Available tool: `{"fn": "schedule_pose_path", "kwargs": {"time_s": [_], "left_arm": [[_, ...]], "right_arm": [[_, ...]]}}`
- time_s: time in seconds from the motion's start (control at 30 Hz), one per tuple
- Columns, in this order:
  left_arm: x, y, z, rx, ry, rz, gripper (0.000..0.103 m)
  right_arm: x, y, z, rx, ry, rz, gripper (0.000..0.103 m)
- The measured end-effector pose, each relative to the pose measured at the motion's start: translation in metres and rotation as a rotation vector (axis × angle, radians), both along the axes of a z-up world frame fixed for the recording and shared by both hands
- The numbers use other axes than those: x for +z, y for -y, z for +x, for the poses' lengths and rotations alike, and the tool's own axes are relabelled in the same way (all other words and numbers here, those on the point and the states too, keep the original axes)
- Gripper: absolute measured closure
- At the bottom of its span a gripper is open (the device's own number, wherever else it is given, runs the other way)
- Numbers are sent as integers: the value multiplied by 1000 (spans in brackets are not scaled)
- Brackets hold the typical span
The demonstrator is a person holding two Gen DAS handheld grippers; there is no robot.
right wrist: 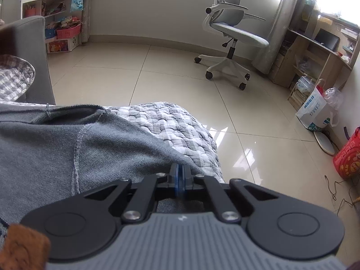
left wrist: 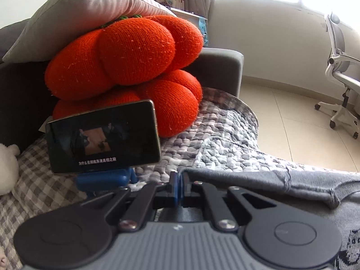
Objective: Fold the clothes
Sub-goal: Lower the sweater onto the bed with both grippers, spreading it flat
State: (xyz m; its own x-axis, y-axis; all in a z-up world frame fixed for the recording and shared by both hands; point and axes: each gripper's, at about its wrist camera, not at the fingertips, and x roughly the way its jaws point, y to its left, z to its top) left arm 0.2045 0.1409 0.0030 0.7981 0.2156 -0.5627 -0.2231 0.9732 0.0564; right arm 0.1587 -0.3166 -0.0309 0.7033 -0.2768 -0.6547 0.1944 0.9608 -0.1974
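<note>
A grey knit garment (left wrist: 292,186) lies spread on a grey-and-white checked quilt (left wrist: 220,139); it also shows in the right wrist view (right wrist: 56,139), with a stitched seam running across it. My left gripper (left wrist: 179,177) is shut, its blue pads pressed together right at the garment's left edge; whether cloth is pinched between them is hidden. My right gripper (right wrist: 179,175) is shut at the garment's right edge, above the quilt (right wrist: 180,126), and a grip on cloth cannot be confirmed.
An orange pumpkin cushion (left wrist: 126,67) and a beige pillow (left wrist: 74,15) lean on the grey sofa back (left wrist: 220,67). A phone (left wrist: 103,137) on a blue stand plays video. A white office chair (right wrist: 231,33) stands on the tiled floor (right wrist: 258,146); bags (right wrist: 315,110) sit by shelves.
</note>
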Motion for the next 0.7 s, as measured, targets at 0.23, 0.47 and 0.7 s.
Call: {"fn": "schedule_pose_path", "kwargs": {"time_s": [0.23, 0.47, 0.7], "left_arm": [[25, 12, 1, -43, 71, 141, 101], [36, 44, 37, -144, 37, 360, 100], [28, 47, 48, -122, -16, 448, 97]], "right_arm": [[4, -16, 0, 24, 33, -55, 98], [26, -53, 3, 187, 89, 32, 87], [20, -128, 43, 456, -55, 233, 87]]}}
